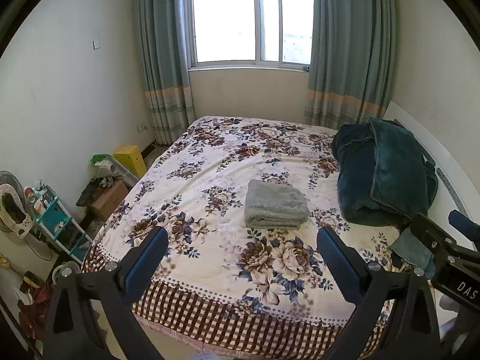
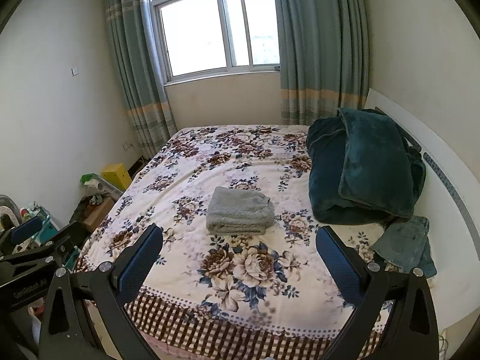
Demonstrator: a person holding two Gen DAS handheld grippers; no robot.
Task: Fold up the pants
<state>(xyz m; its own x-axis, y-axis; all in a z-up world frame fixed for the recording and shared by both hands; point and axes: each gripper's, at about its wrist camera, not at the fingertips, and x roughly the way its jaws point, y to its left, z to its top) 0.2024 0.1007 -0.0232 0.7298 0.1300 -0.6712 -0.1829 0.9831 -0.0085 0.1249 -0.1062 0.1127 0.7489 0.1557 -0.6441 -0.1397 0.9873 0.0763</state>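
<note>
The grey pants (image 1: 276,204) lie folded mid-bed; both grippers, left gripper (image 1: 241,265) and right gripper (image 2: 240,265), hang back, jaws wide and empty; I'd retreat without snagging.

**The bed and what you have on it**

You see a bed (image 2: 180,270) with a floral cover. A folded grey pair of pants (image 2: 240,211) lies near its middle. A dark teal blanket (image 2: 366,165) sits bundled at the right side, and jeans (image 2: 405,246) lie just beside it.
</note>
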